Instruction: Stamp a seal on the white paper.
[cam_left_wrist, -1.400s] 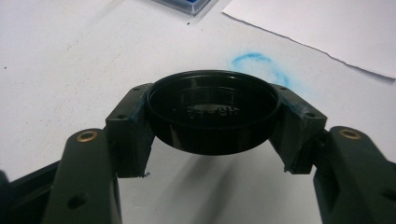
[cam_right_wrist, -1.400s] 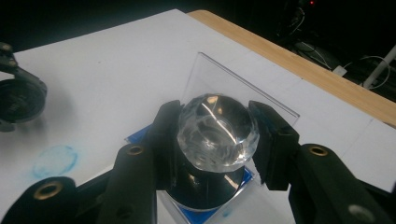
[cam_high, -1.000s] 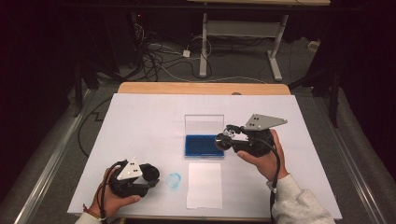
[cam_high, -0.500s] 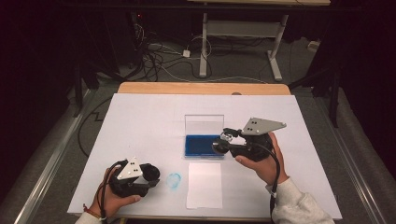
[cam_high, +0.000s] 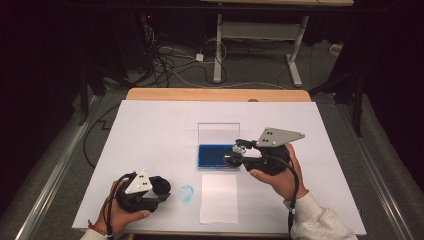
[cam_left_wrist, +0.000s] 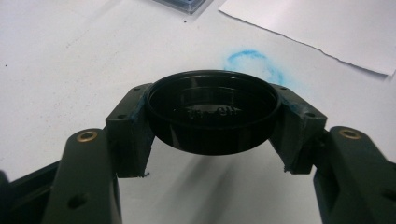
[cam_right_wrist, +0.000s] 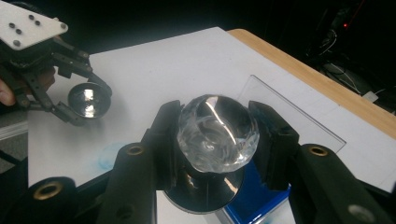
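I am working in what looks like a lab or test room, not a home. My table (cam_high: 150, 95) has a plain wooden top covered with a big white sheet (cam_high: 160, 135), set up as a bare work surface. Beyond it the room is dark, with a grey carpeted floor (cam_high: 165, 75) where loose cables (cam_high: 170, 62) lie tangled and run to a white plug block (cam_high: 199, 57). Farther back stands a second table on a white metal frame (cam_high: 260, 35) with long feet. Metal rails (cam_high: 50, 185) run along both sides of my table.
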